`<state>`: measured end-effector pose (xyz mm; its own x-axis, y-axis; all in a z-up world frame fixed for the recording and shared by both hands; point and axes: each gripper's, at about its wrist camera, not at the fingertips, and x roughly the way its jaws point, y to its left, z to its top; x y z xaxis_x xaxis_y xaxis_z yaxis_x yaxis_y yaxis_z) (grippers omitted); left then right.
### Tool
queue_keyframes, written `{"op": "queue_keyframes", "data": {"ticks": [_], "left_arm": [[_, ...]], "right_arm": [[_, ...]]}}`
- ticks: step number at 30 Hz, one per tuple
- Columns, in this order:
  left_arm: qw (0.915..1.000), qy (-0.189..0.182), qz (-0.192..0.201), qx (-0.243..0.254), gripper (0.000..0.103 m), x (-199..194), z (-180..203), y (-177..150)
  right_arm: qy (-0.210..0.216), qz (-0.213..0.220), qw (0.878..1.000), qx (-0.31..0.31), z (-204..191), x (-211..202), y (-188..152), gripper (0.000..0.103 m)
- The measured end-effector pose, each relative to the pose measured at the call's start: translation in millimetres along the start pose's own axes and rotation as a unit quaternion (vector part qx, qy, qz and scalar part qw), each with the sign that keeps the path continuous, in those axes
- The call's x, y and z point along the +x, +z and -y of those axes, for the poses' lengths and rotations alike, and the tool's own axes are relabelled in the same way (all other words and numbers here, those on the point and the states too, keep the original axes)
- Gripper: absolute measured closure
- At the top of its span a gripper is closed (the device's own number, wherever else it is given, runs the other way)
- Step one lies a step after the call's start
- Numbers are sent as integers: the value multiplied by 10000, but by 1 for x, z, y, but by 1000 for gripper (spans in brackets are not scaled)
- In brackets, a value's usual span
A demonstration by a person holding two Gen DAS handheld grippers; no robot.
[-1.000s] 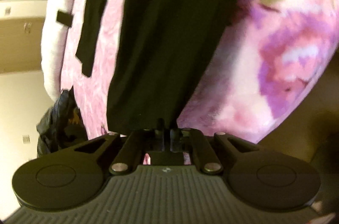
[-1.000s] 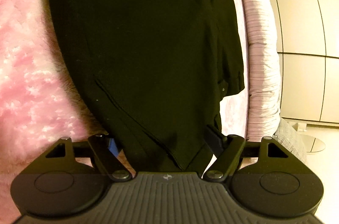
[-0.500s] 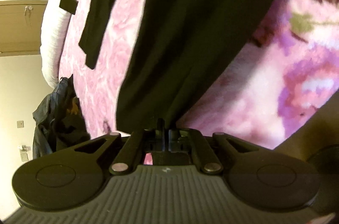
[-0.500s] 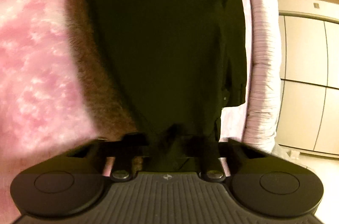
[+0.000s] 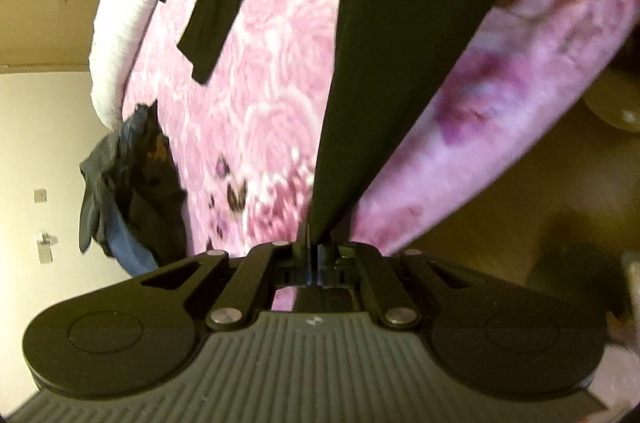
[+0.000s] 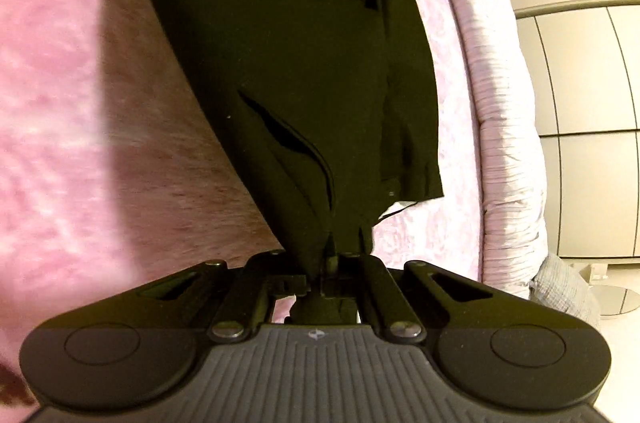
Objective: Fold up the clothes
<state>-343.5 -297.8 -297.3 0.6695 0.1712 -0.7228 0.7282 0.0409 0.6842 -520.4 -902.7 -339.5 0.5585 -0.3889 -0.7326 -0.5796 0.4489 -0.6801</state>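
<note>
The black trousers (image 5: 384,63) have been lifted off the pink blanket (image 5: 260,127), pinched by the closed left gripper (image 5: 316,255) and right gripper (image 6: 326,263).

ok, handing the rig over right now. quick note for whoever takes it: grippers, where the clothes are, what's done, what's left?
Left gripper: shut, pinching an edge of the black garment.
Right gripper: jaws have just closed; shut on another edge of the same garment, near a pocket slit.
Garment: near edges pulled up off the pink blanket, the rest stretching away over it. A dark heap of clothes sits at the bed's edge.
Done: both edges gripped and raised.
Left: probably carry them over to make the fold, then release. No fold visible yet.
</note>
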Motion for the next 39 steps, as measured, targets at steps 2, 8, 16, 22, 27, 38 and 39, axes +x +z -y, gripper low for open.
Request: {"op": "queue_keyframes", "data": {"ticks": [2,8,16,22,27,38,39], "left_arm": [[10000,9,-55,-22,101,-14,-5,-7],[9999,134,-31,76,101,-36,-51,-15],[9979,156,602,164,101,33,-178,66],[9921,-323,1113,473,101,128,-266,180],[9851,-698,1285,900,101,204,-305,245],[9795,-1074,1079,1319,101,287,-331,318],[9794,-1093,1049,1334,101,289,-333,321]], "right_arm": [[110,-18,9999,55,-10,-22,0,102],[593,0,9982,6,-23,-79,-5,102],[1319,-31,9910,-209,45,-65,28,102],[1462,-530,9878,9,122,4,67,102],[1668,-939,9807,388,152,55,92,102],[2226,-1244,9589,1244,174,145,99,103],[2278,-1244,9561,1364,177,150,98,103]]}}
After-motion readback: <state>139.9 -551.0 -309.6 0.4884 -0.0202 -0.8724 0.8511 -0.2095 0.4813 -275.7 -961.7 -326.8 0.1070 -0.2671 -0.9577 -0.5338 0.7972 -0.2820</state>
